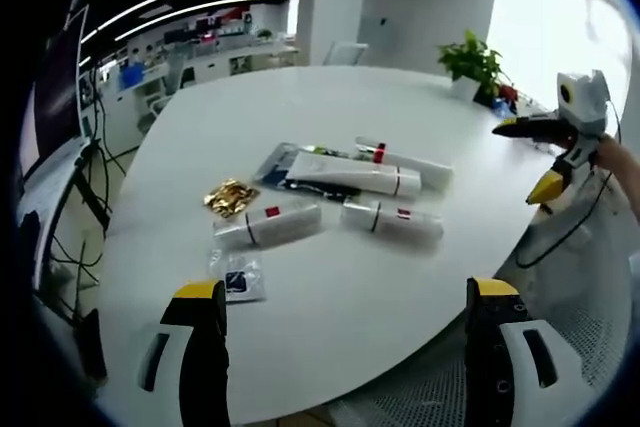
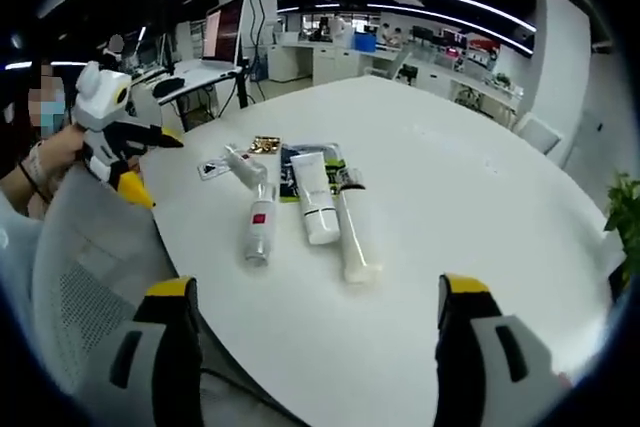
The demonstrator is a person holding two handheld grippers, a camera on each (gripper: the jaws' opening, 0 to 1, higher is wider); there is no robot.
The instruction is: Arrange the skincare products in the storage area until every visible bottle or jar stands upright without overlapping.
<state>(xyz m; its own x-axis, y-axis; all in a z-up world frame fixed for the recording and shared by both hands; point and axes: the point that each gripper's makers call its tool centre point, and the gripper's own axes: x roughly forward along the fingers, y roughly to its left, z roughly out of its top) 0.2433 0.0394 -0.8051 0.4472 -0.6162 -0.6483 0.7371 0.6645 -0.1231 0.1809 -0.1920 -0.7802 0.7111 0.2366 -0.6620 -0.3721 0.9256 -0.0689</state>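
Four white tubes (image 1: 355, 176) lie flat in a cluster mid-desk (image 1: 400, 107), beside a gold wrapper (image 1: 230, 196), a dark packet (image 1: 285, 162) and a clear sachet (image 1: 238, 274). In the left gripper view, the left gripper (image 1: 345, 307) hangs released at the desk's near edge, its fingers (image 1: 200, 317) spread wide and the tubes well beyond them. In the right gripper view, the right gripper (image 2: 312, 302) is likewise spread and grasps nothing, with the tubes ahead between the lines of its fingers, none touched.
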